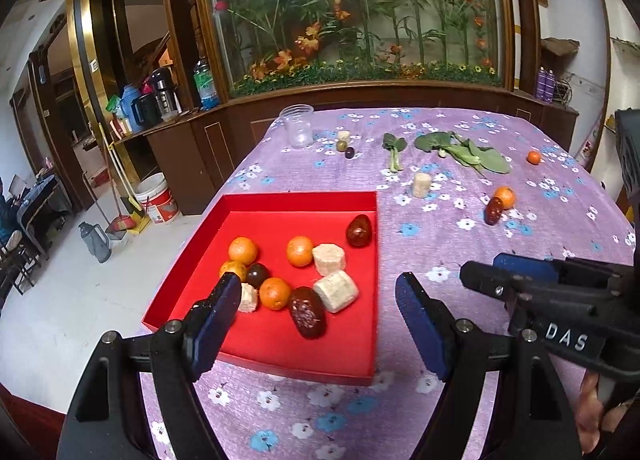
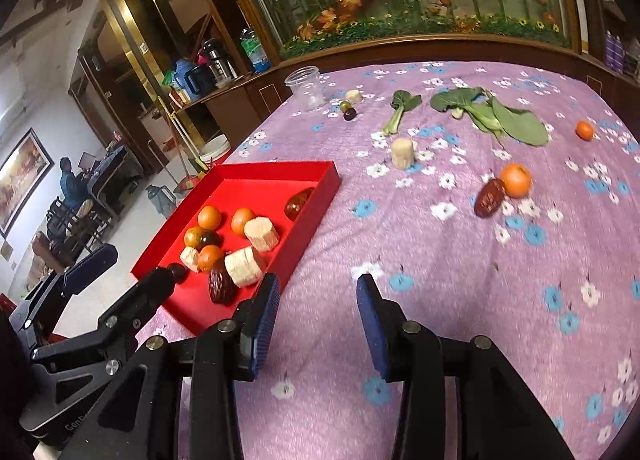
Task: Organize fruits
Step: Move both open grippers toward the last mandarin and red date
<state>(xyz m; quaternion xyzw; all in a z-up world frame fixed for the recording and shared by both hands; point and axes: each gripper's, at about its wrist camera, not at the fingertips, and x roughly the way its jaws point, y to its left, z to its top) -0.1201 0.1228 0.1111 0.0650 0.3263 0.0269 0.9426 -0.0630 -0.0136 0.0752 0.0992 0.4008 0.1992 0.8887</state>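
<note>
Left gripper (image 1: 316, 300): jaws stand wide apart with nothing between them, hovering over the near right part of the red tray (image 1: 248, 202). Right gripper (image 2: 318, 296): jaws partly apart, nothing held, only purple flowered tablecloth (image 2: 460, 300) showing in the gap.

Tray contents, left wrist view: four oranges (image 1: 300, 251) grouped at centre; a dark plum (image 1: 257, 274) among them; a pale cut cylinder (image 1: 329, 259) at 3 o'clock of the group, a second one (image 1: 336, 291) at 5 o'clock and a smaller piece (image 1: 248, 302) partly behind the left finger; one red date (image 1: 307, 312) at the near side, touching the second cylinder; another date (image 1: 359, 231) alone at the tray's 1 o'clock corner.

Loose on the cloth, right wrist view: an orange (image 2: 516, 180) touching a date (image 2: 489, 198), at 3 o'clock from the tray; a pale cylinder (image 2: 402, 153) standing upright at 1 o'clock; a small orange (image 2: 585, 130) farther off near the right edge; leafy greens (image 2: 500, 116) and a single stalk (image 2: 400, 110) beyond them; a clear plastic cup (image 2: 306, 88) at 12 o'clock with a small pale piece (image 2: 354, 96), a green grape (image 2: 345, 105) and a dark one (image 2: 350, 114) just beside it.
</note>
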